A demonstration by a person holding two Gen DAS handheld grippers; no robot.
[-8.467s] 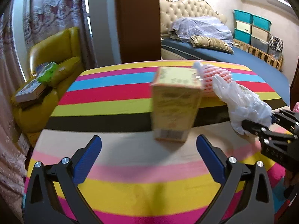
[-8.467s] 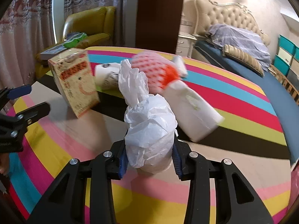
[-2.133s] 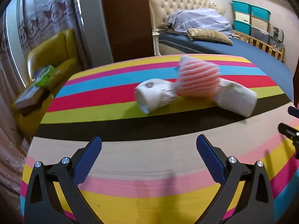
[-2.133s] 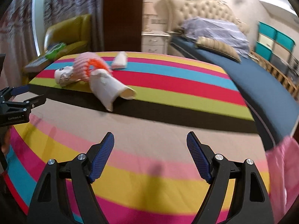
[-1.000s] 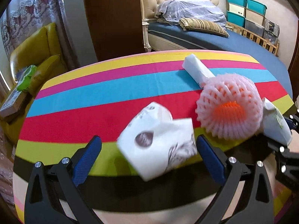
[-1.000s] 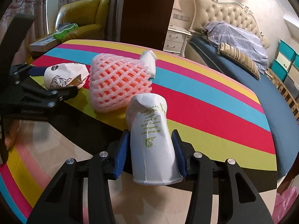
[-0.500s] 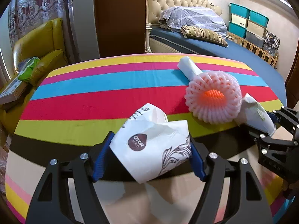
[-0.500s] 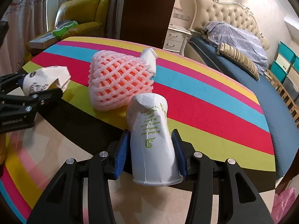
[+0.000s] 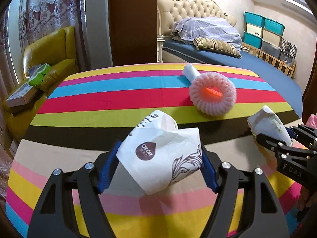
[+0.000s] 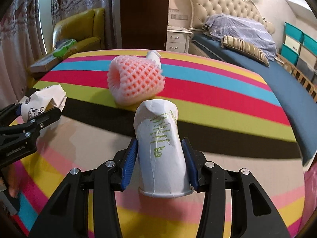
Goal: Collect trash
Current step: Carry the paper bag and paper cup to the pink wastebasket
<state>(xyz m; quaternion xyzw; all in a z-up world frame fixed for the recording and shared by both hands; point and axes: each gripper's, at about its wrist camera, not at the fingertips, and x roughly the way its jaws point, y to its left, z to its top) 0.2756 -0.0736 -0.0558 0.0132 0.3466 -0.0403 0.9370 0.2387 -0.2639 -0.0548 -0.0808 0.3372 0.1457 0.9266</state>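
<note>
My left gripper [image 9: 158, 164] is shut on a crumpled white paper cup with a brown logo [image 9: 160, 152], held above the striped table. It also shows in the right wrist view [image 10: 42, 101]. My right gripper [image 10: 159, 158] is shut on a crushed white paper cup with green print [image 10: 160, 146], seen at the right in the left wrist view [image 9: 267, 125]. A pink foam fruit net [image 9: 213, 97] lies on the table beyond both, also in the right wrist view [image 10: 136, 81]. A small white crumpled piece [image 9: 189, 72] lies just behind the net.
The round table has a striped cloth [image 9: 118, 99]. A yellow armchair [image 9: 49, 53] with books stands at the left. A bed [image 9: 227, 59] lies behind the table. Something pink [image 10: 309, 180] hangs at the table's right edge.
Both grippers have pulled back from the net and lifted, each with its cup. The net and white piece stay on the table.
</note>
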